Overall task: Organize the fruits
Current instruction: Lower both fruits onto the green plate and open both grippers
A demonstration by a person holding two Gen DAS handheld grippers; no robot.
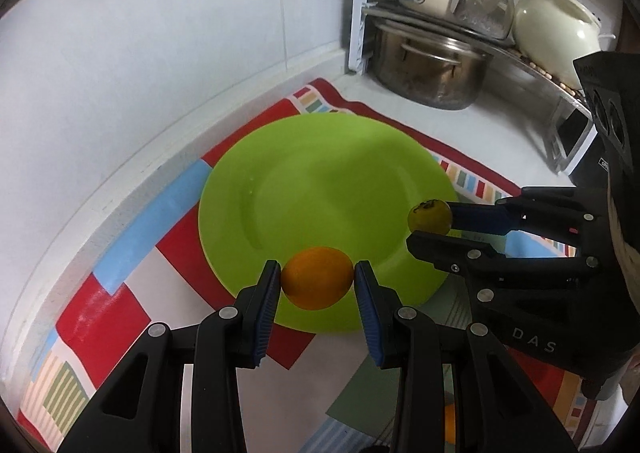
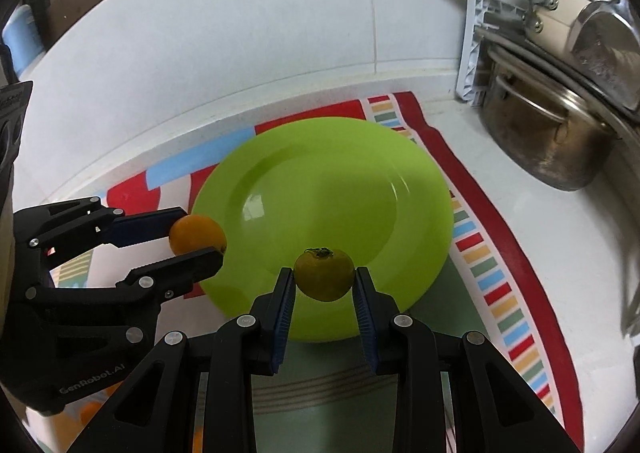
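Left gripper [image 1: 317, 280] pinches orange [image 1: 317, 277], right gripper [image 2: 324, 280] pinches greenish fruit [image 2: 324, 274]. Both held over near rim of green plate [image 1: 320, 173] on striped cloth [image 1: 132, 253].

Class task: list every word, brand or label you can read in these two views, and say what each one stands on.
"DAS": on the right gripper body, left wrist view.
"GenRobot.AI": on the left gripper body, right wrist view.
A small white label on the right gripper's black housing: too small to read.
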